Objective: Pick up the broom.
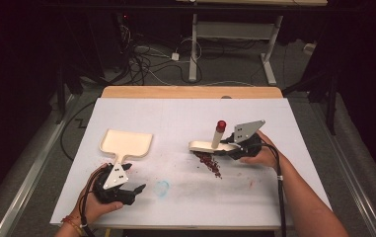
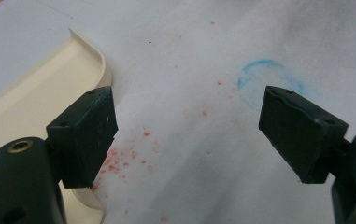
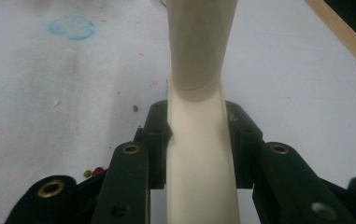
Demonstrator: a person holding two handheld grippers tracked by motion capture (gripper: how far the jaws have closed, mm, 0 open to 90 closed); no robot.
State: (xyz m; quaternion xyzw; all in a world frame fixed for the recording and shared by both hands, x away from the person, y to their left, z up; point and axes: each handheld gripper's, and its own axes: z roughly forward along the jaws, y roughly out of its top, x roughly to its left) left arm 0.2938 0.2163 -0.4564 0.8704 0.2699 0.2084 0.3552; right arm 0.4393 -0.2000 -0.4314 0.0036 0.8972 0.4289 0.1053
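A: What is the right gripper [image 1: 236, 146] holding?

B: A cream plastic hand brush with a red-capped handle [image 1: 214, 142]; the jaws are clamped on it, its head touching the pile of dark red crumbs [image 1: 209, 163] on the white-covered desk [image 1: 175, 113], probably to sweep them.

A: And the left gripper [image 1: 135, 190]?

B: Its jaws stand apart, gripping nothing, just beside the handle of the cream plastic dustpan [image 1: 125, 143], which lies flat, well apart from the crumbs, mouth facing away, likely awaiting pickup.
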